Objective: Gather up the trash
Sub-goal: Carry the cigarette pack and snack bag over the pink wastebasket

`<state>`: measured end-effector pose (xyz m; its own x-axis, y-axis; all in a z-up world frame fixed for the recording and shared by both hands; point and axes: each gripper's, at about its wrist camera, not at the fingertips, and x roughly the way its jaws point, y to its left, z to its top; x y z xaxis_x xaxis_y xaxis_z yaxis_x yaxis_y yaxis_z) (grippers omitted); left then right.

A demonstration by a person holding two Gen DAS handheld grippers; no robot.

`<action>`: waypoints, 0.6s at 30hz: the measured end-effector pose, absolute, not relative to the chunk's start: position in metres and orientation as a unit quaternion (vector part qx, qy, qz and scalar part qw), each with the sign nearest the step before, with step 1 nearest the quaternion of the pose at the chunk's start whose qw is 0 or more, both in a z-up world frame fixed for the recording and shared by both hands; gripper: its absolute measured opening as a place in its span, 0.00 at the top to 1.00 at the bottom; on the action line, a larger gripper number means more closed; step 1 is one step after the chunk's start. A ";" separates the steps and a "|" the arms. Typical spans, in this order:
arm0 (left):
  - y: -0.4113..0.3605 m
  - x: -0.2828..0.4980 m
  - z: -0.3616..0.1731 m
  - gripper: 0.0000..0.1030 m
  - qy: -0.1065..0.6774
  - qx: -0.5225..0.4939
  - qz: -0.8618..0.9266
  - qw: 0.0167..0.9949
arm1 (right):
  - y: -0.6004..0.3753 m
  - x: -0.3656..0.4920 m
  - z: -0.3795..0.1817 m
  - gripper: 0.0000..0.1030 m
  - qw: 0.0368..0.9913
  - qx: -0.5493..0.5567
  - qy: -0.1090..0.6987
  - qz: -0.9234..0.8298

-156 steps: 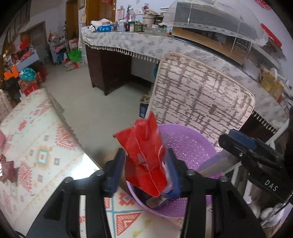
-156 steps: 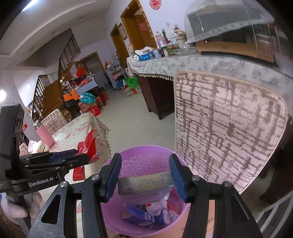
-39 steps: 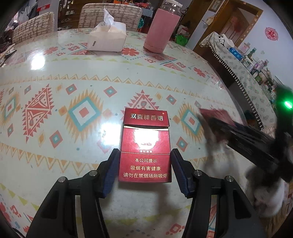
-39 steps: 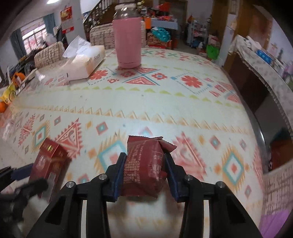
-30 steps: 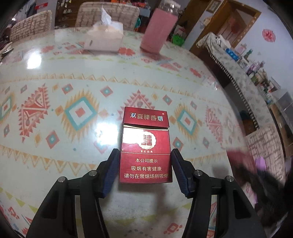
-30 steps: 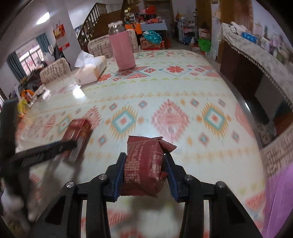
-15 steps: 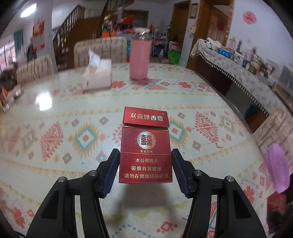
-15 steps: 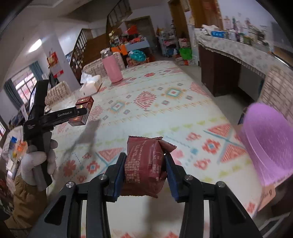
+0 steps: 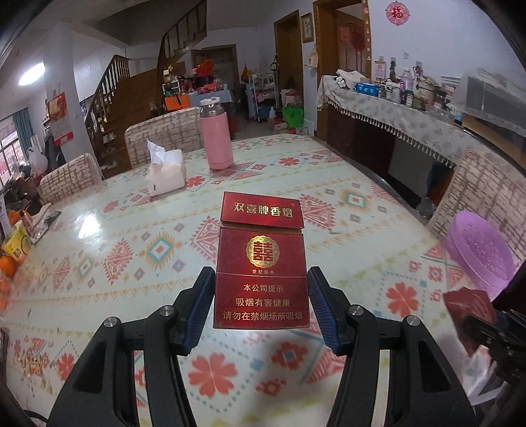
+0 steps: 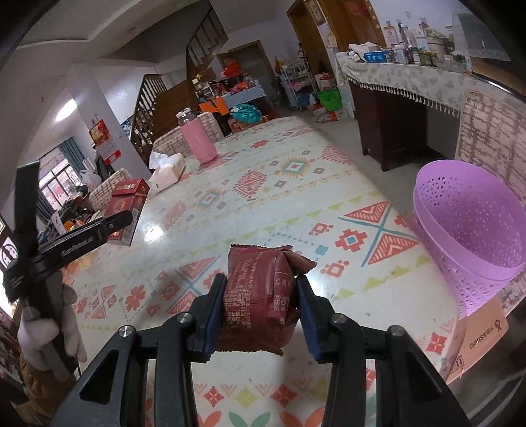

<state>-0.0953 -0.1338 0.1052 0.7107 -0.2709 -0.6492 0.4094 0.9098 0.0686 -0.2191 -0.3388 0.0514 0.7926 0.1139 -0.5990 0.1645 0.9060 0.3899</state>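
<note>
My left gripper (image 9: pixel 259 308) is clamped on the red pack (image 9: pixel 260 269), my right gripper (image 10: pixel 259 305) on a wrapper (image 10: pixel 259 295), both above the table (image 10: pixel 279 203). The purple bin (image 10: pixel 473 230) stands past its right edge. Flask (image 9: pixel 215 139) and tissues (image 9: pixel 164 172) sit near the far edge.

Red cigarette pack (image 9: pixel 261 266), gold print. Lid: 双喜牌香烟. Front: round gold 囍 emblem, small line beneath reads roughly 世纪经典. Lower panel, three lines: 本公司提示 / 吸烟有害健康 / 请勿在禁烟场所吸烟.

Dark red snack packet (image 10: pixel 259 295): small white print, running sideways, too fine to read apart from a few figures.

Cardboard box (image 10: pixel 476 338) under the purple basket (image 10: pixel 466 230): "YIBASIKOU", upside down.

Left gripper arm (image 10: pixel 79 244), seen from the right wrist: embossed lettering, not legible.

Round red wall ornament (image 9: pixel 397 13): 福.
</note>
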 end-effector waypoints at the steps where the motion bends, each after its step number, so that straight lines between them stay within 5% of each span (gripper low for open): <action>1: -0.135 -0.101 0.106 0.45 0.330 0.105 -0.187 0.919 | -0.339 -0.221 0.051 0.56 0.922 0.216 0.320 -0.014; 18: -0.184 -0.133 0.103 0.45 0.330 0.148 -0.216 0.907 | -0.382 -0.254 0.045 0.56 0.922 0.248 0.296 -0.045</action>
<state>-0.1334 -0.1842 0.1031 0.6891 -0.2953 -0.6618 0.4899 0.8627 0.1252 -0.2538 -0.3824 0.0451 0.8213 0.0642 -0.5669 0.2289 0.8731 0.4304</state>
